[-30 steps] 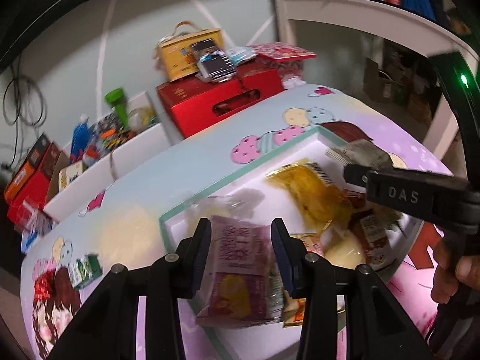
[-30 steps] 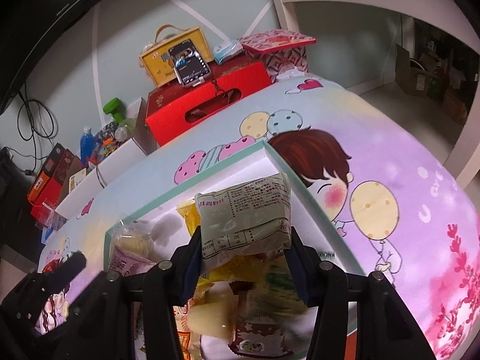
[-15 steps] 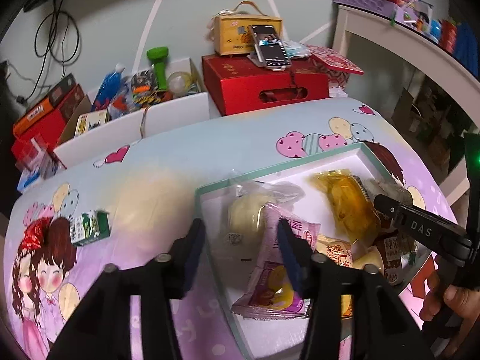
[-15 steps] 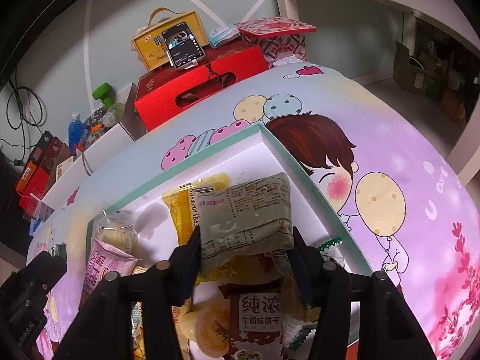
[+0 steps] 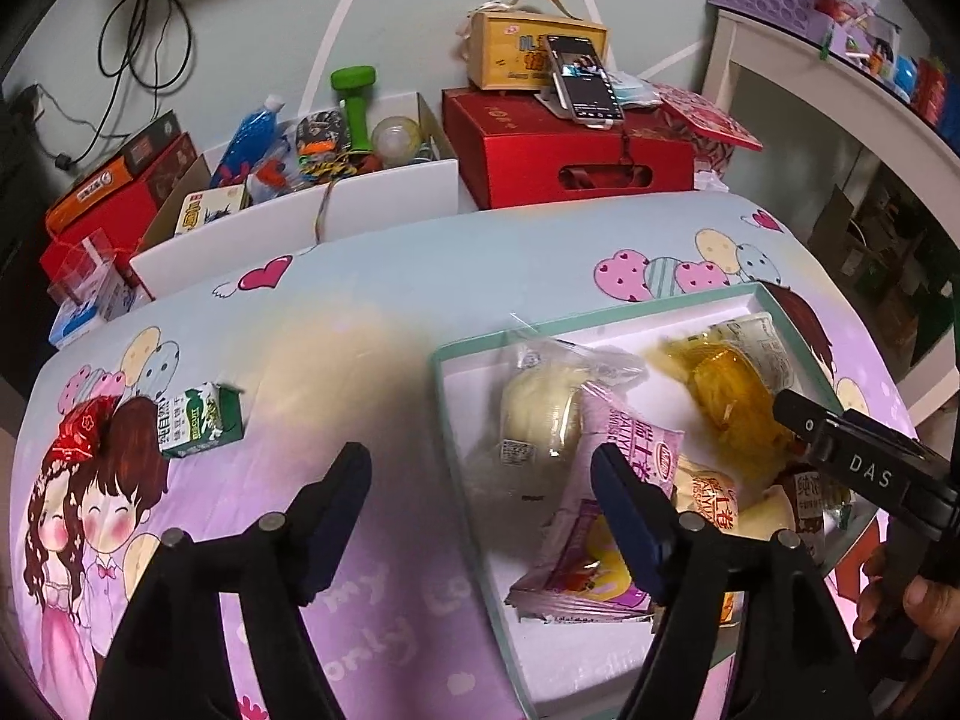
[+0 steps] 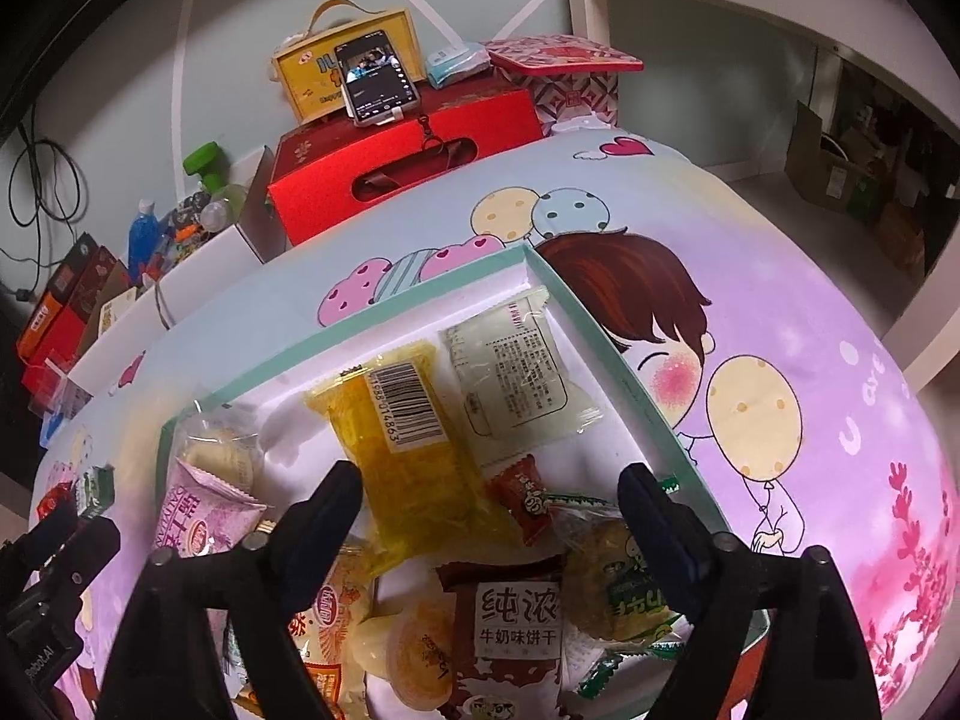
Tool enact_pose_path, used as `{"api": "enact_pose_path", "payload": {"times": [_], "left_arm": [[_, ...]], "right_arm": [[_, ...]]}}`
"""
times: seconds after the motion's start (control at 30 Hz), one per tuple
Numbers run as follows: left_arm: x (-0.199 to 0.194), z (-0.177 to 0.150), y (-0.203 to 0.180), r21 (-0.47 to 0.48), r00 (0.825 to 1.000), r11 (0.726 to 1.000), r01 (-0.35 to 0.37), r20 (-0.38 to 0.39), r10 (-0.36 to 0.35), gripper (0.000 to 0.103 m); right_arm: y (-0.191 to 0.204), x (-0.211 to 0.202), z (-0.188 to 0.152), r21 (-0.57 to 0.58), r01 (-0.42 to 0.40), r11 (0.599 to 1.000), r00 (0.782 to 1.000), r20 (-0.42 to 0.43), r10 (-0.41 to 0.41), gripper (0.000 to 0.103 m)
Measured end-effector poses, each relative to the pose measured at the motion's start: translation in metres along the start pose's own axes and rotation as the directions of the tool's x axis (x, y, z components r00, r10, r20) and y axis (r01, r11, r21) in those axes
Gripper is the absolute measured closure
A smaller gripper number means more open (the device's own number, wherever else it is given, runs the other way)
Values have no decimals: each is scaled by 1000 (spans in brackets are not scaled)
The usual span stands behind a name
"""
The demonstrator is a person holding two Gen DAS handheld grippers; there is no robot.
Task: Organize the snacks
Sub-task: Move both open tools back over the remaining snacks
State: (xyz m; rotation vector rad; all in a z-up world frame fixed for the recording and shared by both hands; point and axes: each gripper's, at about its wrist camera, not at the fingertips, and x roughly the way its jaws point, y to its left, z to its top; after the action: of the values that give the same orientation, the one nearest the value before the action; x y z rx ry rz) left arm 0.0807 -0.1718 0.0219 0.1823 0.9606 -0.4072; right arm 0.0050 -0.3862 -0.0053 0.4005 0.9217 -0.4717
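A white tray with a teal rim [image 5: 447, 408] [image 6: 594, 324] lies on the cartoon tablecloth and holds several wrapped snacks. A pink packet [image 5: 606, 516] [image 6: 198, 510] lies at its near left beside a pale bun [image 5: 540, 414]. A pale green packet [image 6: 516, 372] lies in the far right corner next to a yellow packet [image 6: 402, 438] [image 5: 732, 396]. My left gripper [image 5: 480, 498] is open and empty over the tray's left rim. My right gripper [image 6: 489, 510] is open and empty above the snacks. A green and white biscuit carton [image 5: 201, 420] lies alone on the cloth at left.
A red gift box [image 5: 570, 156] with a phone [image 5: 585, 81] and a yellow box [image 6: 348, 66] stands behind the table. A white bin of clutter [image 5: 300, 192] with a green dumbbell sits at back left. A white shelf [image 5: 840, 78] stands at right.
Both grippers have opened. The left let go of the pink packet and shifted left over the tray rim. The right let go of the pale green packet, which now lies in the tray corner.
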Motion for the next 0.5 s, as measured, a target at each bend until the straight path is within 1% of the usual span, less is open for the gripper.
{"api": "enact_pose_path", "payload": {"times": [0.07,0.1,0.17,0.23,0.37,0.4,0.43,0.5], "left_arm": [[0,0,3,-11,1000,1000,-4,1,4,26],[1,0,5,-16,1000,1000,-8,2,8,24],[2,-1,10,-33,1000,999,-14,1,14,13],[3,-3,15,-57,1000,998,-14,2,14,13],[5,-8,31,-129,1000,992,5,-9,-6,12],[5,-10,36,-148,1000,989,4,-9,-6,11],[4,-11,39,-159,1000,987,2,-8,-3,8],[2,-13,46,-171,1000,985,-7,-1,7,6]], "right_arm": [[2,-1,0,-8,6,1000,1000,4,-6,11],[4,-1,0,-13,10,1000,1000,7,-10,8],[6,-2,0,-18,14,1000,1000,10,-14,6],[8,-4,0,-19,24,1000,1000,12,-24,0],[16,-9,-1,-40,14,999,1000,24,-13,0],[18,-11,-1,-47,15,999,1000,28,-14,0],[20,-13,-1,-54,18,998,999,32,-16,0],[25,-17,-1,-64,16,998,999,36,-14,0]]}}
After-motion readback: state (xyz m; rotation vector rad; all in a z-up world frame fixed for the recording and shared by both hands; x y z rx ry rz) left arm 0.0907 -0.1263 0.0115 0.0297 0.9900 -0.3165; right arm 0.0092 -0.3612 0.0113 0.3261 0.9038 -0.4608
